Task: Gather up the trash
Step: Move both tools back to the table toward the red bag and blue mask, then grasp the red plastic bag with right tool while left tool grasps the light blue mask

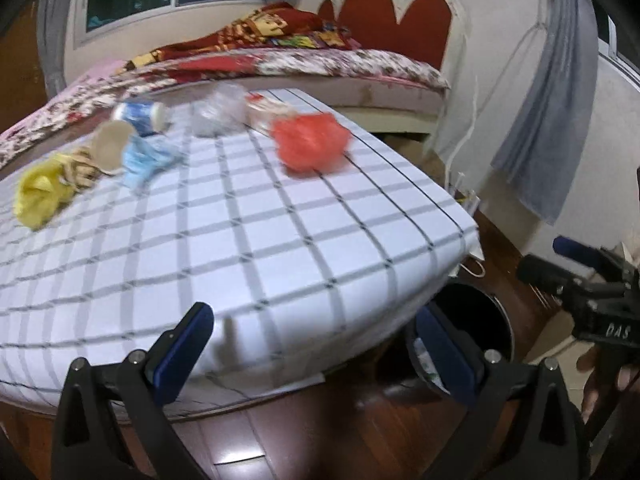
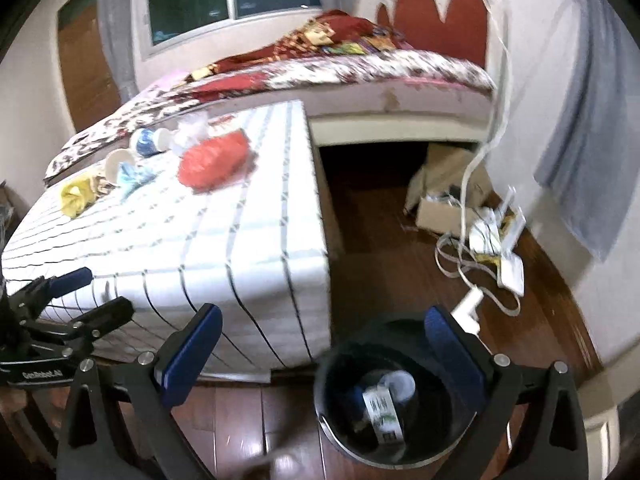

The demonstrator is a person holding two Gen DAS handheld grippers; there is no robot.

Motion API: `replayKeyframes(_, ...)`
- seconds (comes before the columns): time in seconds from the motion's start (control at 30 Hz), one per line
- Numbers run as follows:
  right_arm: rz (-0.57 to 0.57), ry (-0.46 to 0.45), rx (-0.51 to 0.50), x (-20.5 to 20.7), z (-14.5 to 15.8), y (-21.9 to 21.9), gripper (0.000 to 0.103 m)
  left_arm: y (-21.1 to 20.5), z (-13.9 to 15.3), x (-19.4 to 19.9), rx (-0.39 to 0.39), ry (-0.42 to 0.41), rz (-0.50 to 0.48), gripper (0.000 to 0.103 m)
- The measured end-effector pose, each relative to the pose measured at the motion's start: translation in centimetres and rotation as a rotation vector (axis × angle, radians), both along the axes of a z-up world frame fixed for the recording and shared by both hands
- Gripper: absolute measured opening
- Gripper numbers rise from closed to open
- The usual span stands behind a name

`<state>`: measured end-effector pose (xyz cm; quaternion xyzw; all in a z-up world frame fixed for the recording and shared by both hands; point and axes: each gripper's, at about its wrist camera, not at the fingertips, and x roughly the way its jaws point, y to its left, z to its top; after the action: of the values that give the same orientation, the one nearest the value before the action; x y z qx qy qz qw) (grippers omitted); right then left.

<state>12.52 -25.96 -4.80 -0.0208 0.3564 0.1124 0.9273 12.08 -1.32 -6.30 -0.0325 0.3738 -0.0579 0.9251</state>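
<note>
Both the left gripper and right gripper were held wide open, gripping nothing. The crumpled red plastic bag lay nearest on the checked tablecloth; it was probably best pinched at mid-bulk, then released over the round black bin.

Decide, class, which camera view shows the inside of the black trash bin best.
The right wrist view: it looks down into the trash bin, showing a labelled carton inside. The left wrist view shows only part of the bin's rim, behind a gripper finger.
</note>
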Motion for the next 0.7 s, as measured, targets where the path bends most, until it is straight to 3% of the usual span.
replayKeyframes(0.2, 0.082, -0.063, 0.003, 3.0, 3.0, 4.4, 0.102, 5.7, 1.0, 2.0, 0.058, -0.029, 0.080, 0.102)
replayKeyframes(0.4, 0.176, -0.107, -0.027, 6.5, 3.3, 11.1, 0.102, 10.9, 0.7, 5.0, 0.011, -0.023, 0.185, 0.102)
replayKeyframes(0.53, 0.184, -0.040, -0.067, 9.8, 1.6, 14.4, 0.102, 13.1, 0.4, 7.1, -0.011, -0.030, 0.241, 0.102)
replayKeyframes(0.7, 0.148, 0.013, -0.111, 13.6, 0.4, 15.6, 0.102, 15.0, 0.1, 10.7, -0.032, -0.021, 0.259, 0.097)
